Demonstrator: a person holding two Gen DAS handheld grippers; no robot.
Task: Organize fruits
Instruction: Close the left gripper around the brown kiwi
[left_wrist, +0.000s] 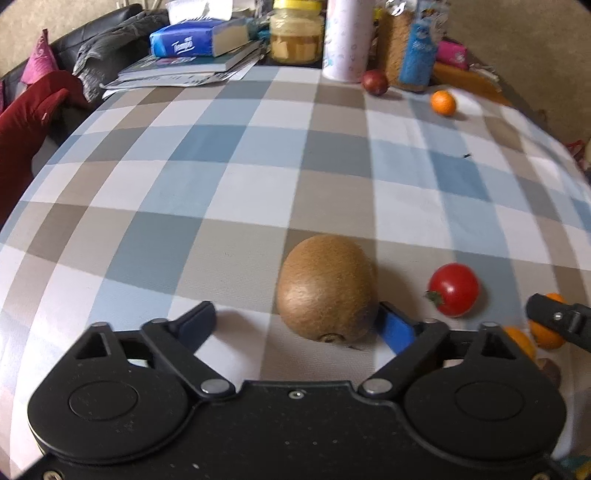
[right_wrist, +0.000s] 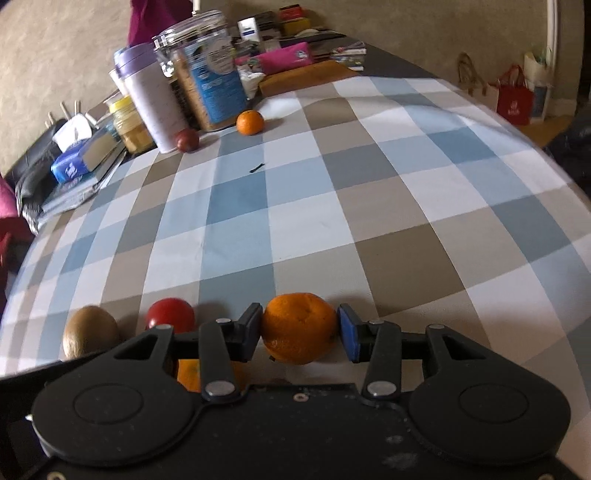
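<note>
A brown kiwi (left_wrist: 327, 288) lies on the checked tablecloth between the fingers of my left gripper (left_wrist: 295, 310). It sits close against the blue right pad (left_wrist: 395, 328), with a wide gap to the left finger, so the jaws stand open. A red tomato (left_wrist: 453, 290) lies just right of it. My right gripper (right_wrist: 300, 312) frames an orange mandarin (right_wrist: 299, 326) resting on the cloth. The left finger meets its side and a thin gap shows at the right pad (right_wrist: 349, 332). A second mandarin (right_wrist: 188, 373) lies half hidden under the right gripper's body.
At the far edge lie another mandarin (right_wrist: 250, 122) and a dark red fruit (right_wrist: 186, 140), beside a white tumbler (right_wrist: 155, 99), jars (right_wrist: 207, 74), books and a tissue pack (left_wrist: 192, 40). A small black bit (right_wrist: 257, 168) lies mid-cloth. Bags (right_wrist: 515, 96) stand off the table, right.
</note>
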